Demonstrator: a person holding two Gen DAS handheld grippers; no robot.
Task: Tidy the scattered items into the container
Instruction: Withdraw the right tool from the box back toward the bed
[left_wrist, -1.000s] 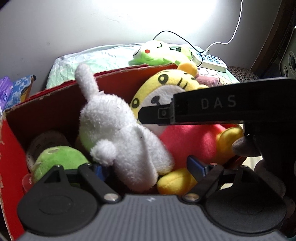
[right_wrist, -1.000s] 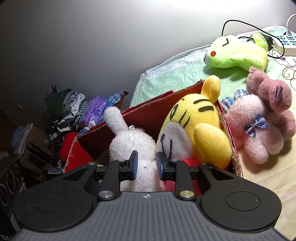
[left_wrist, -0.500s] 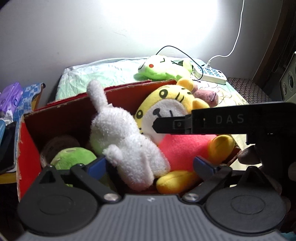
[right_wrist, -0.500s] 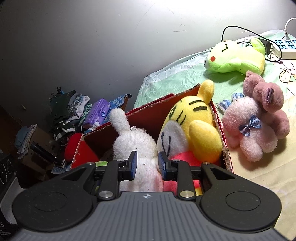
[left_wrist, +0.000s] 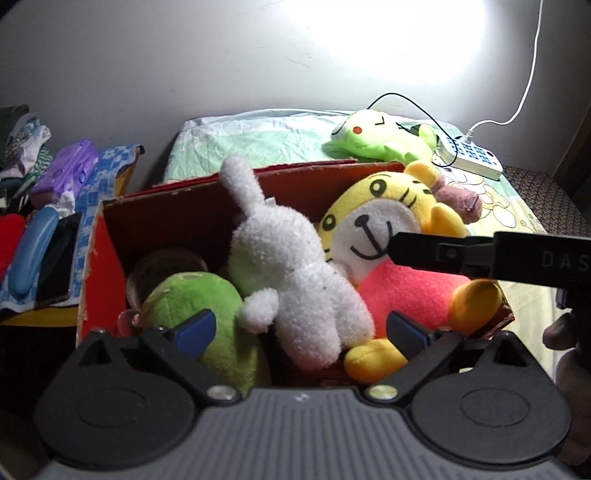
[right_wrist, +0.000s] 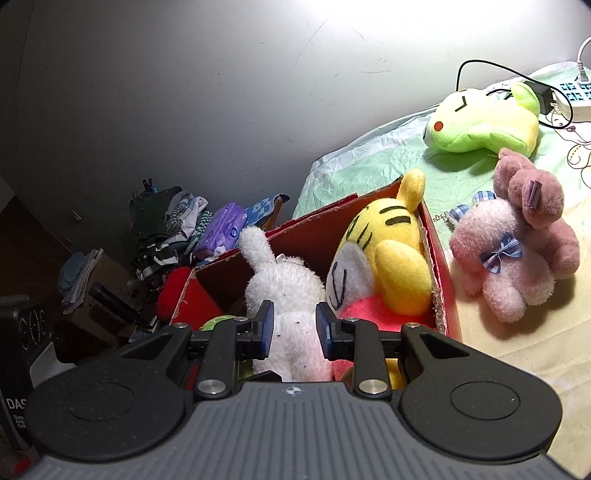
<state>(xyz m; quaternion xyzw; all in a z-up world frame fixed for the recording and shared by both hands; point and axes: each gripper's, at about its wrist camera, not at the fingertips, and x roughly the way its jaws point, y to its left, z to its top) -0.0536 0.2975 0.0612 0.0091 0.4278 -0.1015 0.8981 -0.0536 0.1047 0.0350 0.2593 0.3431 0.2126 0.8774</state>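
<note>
Brown toy (mostly hidden) behind green plush.

Your bed, under a pale green and yellow sheet, carries the red cardboard box, a green plush, a pink plush bear and a white power strip.

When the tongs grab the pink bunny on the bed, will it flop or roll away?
The pink bunny will probably squash and flop: it looks fluffy and stuffed, and its limbs look soft. It likely won't roll, since it lies slumped on the bed. It is probably light for its size.
</note>
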